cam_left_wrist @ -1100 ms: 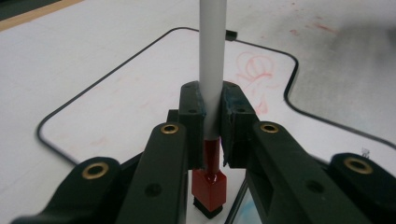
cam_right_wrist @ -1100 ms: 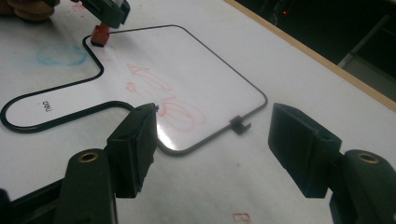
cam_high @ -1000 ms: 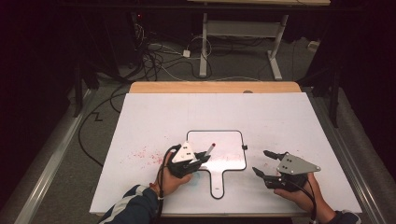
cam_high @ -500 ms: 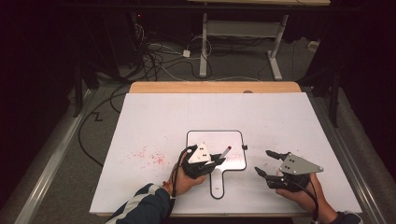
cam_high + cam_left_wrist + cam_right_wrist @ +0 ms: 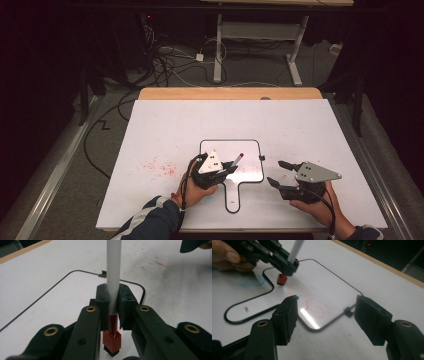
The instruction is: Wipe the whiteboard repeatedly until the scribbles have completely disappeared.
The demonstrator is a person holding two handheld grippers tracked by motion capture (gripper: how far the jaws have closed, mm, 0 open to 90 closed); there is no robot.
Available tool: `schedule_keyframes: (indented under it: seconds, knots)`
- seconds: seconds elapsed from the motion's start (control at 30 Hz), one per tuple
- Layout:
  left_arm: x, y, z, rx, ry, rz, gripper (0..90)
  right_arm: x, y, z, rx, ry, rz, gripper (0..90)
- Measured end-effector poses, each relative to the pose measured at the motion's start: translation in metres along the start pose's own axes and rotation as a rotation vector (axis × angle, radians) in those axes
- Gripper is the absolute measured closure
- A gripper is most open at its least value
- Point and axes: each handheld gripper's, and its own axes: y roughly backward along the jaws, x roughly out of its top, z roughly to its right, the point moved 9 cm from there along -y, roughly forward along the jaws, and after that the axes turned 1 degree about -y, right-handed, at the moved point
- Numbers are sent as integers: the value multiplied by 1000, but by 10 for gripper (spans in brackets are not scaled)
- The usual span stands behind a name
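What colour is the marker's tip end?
Red, clearest in the left gripper view: marker clamped in the left gripper.

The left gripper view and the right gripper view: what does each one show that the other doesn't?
Left gripper view alone: the left hand-held gripper from behind, jaws clamped on the white marker, its red end nearest the camera. Right gripper view alone: red scribbles on the small whiteboard, and the right hand-held gripper with nothing between its jaws, which have just been closing slightly. Both: marker, whiteboard, white table.
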Motion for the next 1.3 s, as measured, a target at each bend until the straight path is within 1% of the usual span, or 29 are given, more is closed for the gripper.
schedule_keyframes:
  seconds: [0.03,0.1,0.13,0.17,0.2,0.27,0.3,0.37,0.4,0.43,0.47,0.53,0.6,0.67,0.73,0.8,0.83,0.87,0.9,0.93,0.97,1.03,1.07,1.1,1.13,1.17,1.2,1.23,1.3]
  knots:
    - [2,-4,2,3,-11,-1,789,5,-3,-4,14,6,5,372]
    - [4,-6,4,2,-13,2,788,10,-5,-7,25,0,13,372]
    - [5,-8,4,1,-12,5,788,12,-6,-9,31,-18,16,370]
    - [10,-12,6,8,-12,16,788,15,-7,-9,44,-30,22,367]
    - [12,-14,7,4,-15,22,788,18,-8,-11,60,-44,31,367]
    - [15,-16,9,7,-19,29,787,22,-9,-12,70,-55,34,378]
    - [17,-18,10,7,-21,33,787,24,-10,-13,81,-69,36,382]
    - [23,-22,13,16,-26,47,787,29,-12,-13,90,-93,41,412]
    - [24,-23,14,17,-31,47,787,31,-14,-14,98,-103,42,411]
    - [24,-23,14,17,-31,47,787,31,-14,-14,98,-103,42,411]
    - [27,-25,17,17,-38,53,786,35,-17,-15,112,-118,56,423]
    - [29,-27,19,22,-45,57,786,41,-19,-16,128,-124,68,444]
    - [30,-27,19,23,-42,61,786,45,-22,-18,145,-145,75,486]
    - [32,-29,22,30,-46,66,786,48,-26,-19,157,-150,75,514]
    - [33,-30,24,28,-49,62,786,51,-30,-19,147,-159,73,591]
    - [33,-30,24,34,-52,63,786,53,-35,-18,142,-173,71,655]
    - [33,-30,25,37,-52,62,786,54,-37,-18,139,-184,68,667]
    - [33,-31,24,44,-53,57,786,54,-40,-18,146,-194,63,672]
    - [33,-31,24,44,-53,57,786,54,-40,-18,146,-194,63,672]
    - [32,-31,23,50,-45,56,786,55,-45,-18,127,-187,56,790]
    - [32,-30,22,51,-36,56,785,55,-47,-17,114,-191,51,796]
    - [32,-29,21,55,-25,63,785,56,-49,-15,110,-204,41,808]
    - [32,-29,21,55,-25,63,785,57,-49,-15,108,-204,44,809]
    - [32,-29,20,58,-20,62,785,57,-49,-15,108,-204,44,809]
    - [32,-30,19,65,-5,60,785,58,-51,-15,98,-203,38,810]
    - [32,-30,19,65,-5,60,785,58,-51,-15,98,-203,38,810]
    - [30,-30,19,73,13,56,785,59,-52,-15,86,-187,29,810]
    - [30,-31,18,88,15,51,786,58,-53,-16,82,-181,20,810]
    - [30,-32,19,91,22,52,786,57,-55,-15,82,-191,17,809]
